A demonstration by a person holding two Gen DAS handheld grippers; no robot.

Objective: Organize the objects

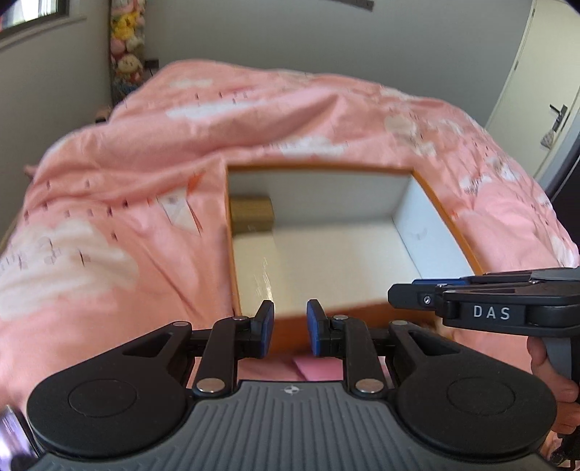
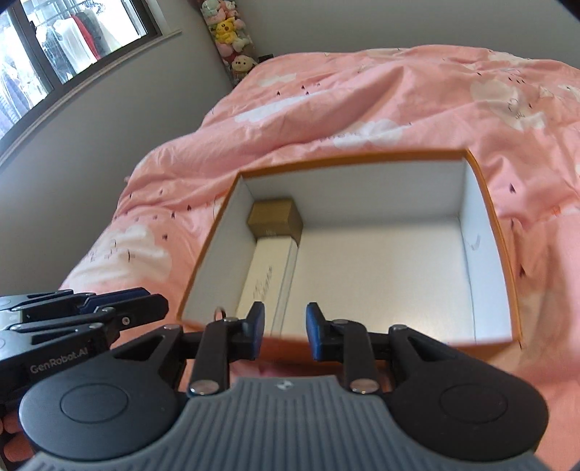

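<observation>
An orange box [image 1: 319,168] with a white inside lies open on a pink duvet [image 1: 127,181]. In its far left corner sits a small brown carton [image 1: 252,213], with a long white box [image 1: 253,261] in front of it along the left wall. My left gripper [image 1: 290,326] hovers over the box's near edge, pads slightly apart, nothing between them. My right gripper [image 1: 398,295] reaches in from the right. In the right wrist view, the orange box [image 2: 485,203], brown carton [image 2: 275,217] and white box [image 2: 268,275] lie ahead. The right gripper [image 2: 282,326] is narrowly open and empty, the left gripper [image 2: 156,306] beside it.
The duvet [image 2: 362,94] covers the whole bed around the box. Plush toys [image 2: 228,32] are stacked in the far corner by the wall. A window [image 2: 54,47] is at the left, and a door with a handle [image 1: 558,116] at the right.
</observation>
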